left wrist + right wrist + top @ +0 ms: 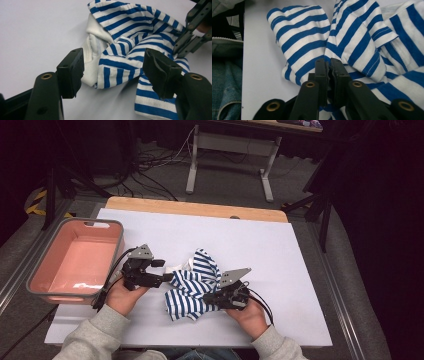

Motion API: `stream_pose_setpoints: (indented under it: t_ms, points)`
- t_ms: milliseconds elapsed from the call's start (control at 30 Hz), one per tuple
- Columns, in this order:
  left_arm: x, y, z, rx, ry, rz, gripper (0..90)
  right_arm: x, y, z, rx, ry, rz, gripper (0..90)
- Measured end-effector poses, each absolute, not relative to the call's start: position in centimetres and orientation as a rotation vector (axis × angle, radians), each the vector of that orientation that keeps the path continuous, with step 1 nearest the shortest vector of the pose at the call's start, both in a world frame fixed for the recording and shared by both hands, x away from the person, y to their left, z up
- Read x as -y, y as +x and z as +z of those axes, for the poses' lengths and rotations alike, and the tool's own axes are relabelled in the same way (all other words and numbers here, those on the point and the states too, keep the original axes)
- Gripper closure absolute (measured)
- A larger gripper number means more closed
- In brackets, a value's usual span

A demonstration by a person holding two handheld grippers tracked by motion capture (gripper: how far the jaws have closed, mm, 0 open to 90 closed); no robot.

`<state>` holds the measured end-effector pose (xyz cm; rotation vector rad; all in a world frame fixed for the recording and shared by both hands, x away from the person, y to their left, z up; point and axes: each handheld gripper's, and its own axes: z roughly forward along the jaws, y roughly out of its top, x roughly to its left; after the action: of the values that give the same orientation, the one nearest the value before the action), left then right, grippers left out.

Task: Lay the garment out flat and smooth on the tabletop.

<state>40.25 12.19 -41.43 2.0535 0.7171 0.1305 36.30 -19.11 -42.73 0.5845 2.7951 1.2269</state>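
A blue-and-white striped garment [195, 285] lies crumpled on the white sheet [280, 250] in the middle of the table. My left gripper [167, 277] comes at it from the left. In the left gripper view its jaws [113, 72] stand open on either side of a fold of the striped garment [120, 65], whose white inner side shows. My right gripper [207, 296] lies low at the garment's near right side. In the right gripper view its jaws [329, 62] are pressed together with a thin bit of the striped garment [302, 47] pinched between them.
A pink bin [35, 280] with a grey rim stands at the table's left edge, with nothing in it. The wooden table edge [195, 207] runs along the far side. Grey sleeves and a lap are at the near edge.
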Motion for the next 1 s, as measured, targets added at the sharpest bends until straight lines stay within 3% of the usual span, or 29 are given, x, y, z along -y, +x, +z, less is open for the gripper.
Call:
stream_pose_setpoints:
  t_ms: [500, 633, 1000]
  points:
    - [-12.3, 40.3, -41.6, -0.747, 2.058, 0.163, 30.5, 21.1, 38.3, -39.2, -2.561, 0.633, 1.325, 42.6]
    - [-12.4, 40.1, -41.7, -0.751, 2.06, 0.18, 28.3, 21.8, 39.8, -39.0, -2.545, 0.674, 1.332, 37.8]
    - [-12.1, 40.7, -42.4, -0.781, 2.099, 0.133, 26.9, 22.4, 43.4, -40.5, -2.551, 0.778, 1.268, 38.3]
